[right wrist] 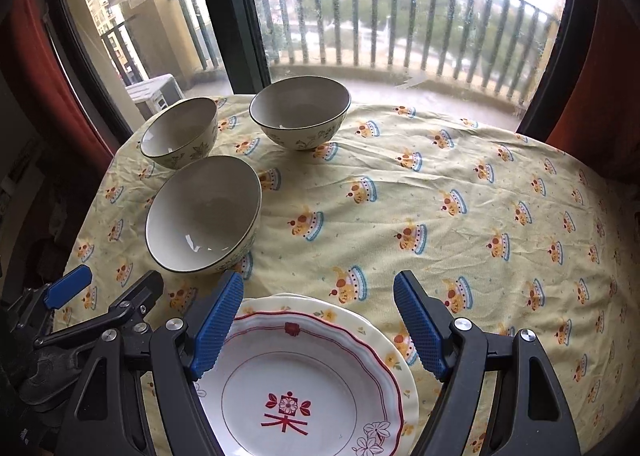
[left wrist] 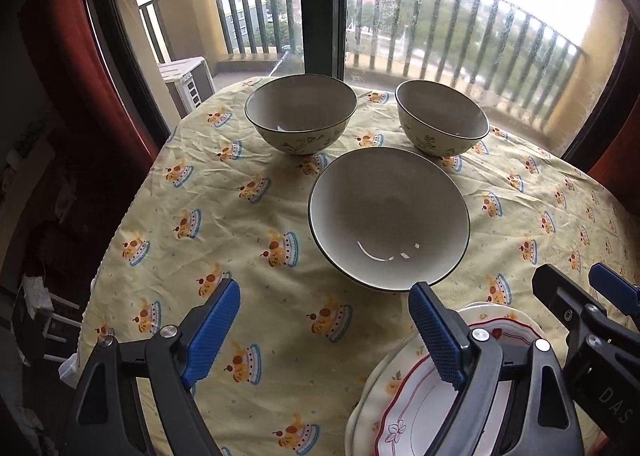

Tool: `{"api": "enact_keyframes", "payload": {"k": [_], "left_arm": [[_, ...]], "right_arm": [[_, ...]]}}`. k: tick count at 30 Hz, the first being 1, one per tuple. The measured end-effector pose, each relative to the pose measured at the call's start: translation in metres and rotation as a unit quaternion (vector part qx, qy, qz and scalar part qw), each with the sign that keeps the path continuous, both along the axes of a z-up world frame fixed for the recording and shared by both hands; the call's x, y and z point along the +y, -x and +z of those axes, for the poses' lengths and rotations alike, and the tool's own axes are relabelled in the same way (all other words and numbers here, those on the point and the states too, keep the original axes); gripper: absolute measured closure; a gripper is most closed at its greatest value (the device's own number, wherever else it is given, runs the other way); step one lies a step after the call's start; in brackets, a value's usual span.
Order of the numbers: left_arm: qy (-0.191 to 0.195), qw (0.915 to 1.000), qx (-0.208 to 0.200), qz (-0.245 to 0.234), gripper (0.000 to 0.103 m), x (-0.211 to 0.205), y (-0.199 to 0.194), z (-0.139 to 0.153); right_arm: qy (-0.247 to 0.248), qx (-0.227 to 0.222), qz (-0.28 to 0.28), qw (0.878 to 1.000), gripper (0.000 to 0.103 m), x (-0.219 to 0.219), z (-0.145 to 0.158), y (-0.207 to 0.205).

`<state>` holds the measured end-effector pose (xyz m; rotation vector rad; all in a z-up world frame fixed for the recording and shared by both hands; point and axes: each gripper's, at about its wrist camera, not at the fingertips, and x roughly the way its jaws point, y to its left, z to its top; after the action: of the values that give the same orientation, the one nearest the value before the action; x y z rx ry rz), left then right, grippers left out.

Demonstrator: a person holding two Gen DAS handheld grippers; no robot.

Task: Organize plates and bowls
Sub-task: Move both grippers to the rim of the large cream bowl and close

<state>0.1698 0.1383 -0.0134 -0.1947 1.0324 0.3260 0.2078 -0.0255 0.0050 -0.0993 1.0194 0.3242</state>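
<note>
We judge the plates to be dealt with and the bowls to be next: the plate stack sits at the near edge of the table, a red-rimmed plate on top of at least one yellow-flowered plate; three bowls stand apart on the patterned tablecloth, none nested; the nearest bowl lies just beyond the stack, the far left bowl and the far right bowl sit near the window, close together but not touching in either view.

Our left gripper hangs over bare cloth to the left of the stack, jaws spread wide and holding nothing; its right pad overlaps the nearest bowl's rim in the picture, though we cannot tell whether it touches. Our right gripper hovers above the stack, jaws likewise spread and empty, with the red-rimmed plate showing between them; both tools tilt steeply down toward the table.

The next move, as we judge it, calls for pinching one bowl by its rim, lifting it clear and lowering it into another; the glazed, curved wall may slip, so the pads should bite well over the rim.
</note>
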Motion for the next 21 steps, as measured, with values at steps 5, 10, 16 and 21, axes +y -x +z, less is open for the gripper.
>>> {"api": "enact_keyframes", "payload": {"k": [5, 10, 16, 21], "left_arm": [[-0.004, 0.9994, -0.004, -0.033, 0.015, 0.024, -0.016, -0.008], [0.017, 0.998, -0.012, -0.059, 0.016, 0.042, -0.041, -0.013], [0.015, 0.9961, -0.017, -0.085, 0.027, 0.049, -0.066, -0.022], [0.034, 0.9944, -0.001, -0.1, 0.049, 0.05, -0.081, -0.036]], "right_arm": [[-0.015, 0.008, -0.048, 0.999, 0.023, 0.028, -0.006, -0.019], [0.004, 0.011, -0.082, 0.997, 0.023, 0.056, -0.013, -0.033], [0.012, 0.004, -0.112, 0.994, 0.023, 0.076, -0.02, -0.048], [0.021, 0.013, -0.132, 0.991, 0.036, 0.087, -0.033, -0.06]]}}
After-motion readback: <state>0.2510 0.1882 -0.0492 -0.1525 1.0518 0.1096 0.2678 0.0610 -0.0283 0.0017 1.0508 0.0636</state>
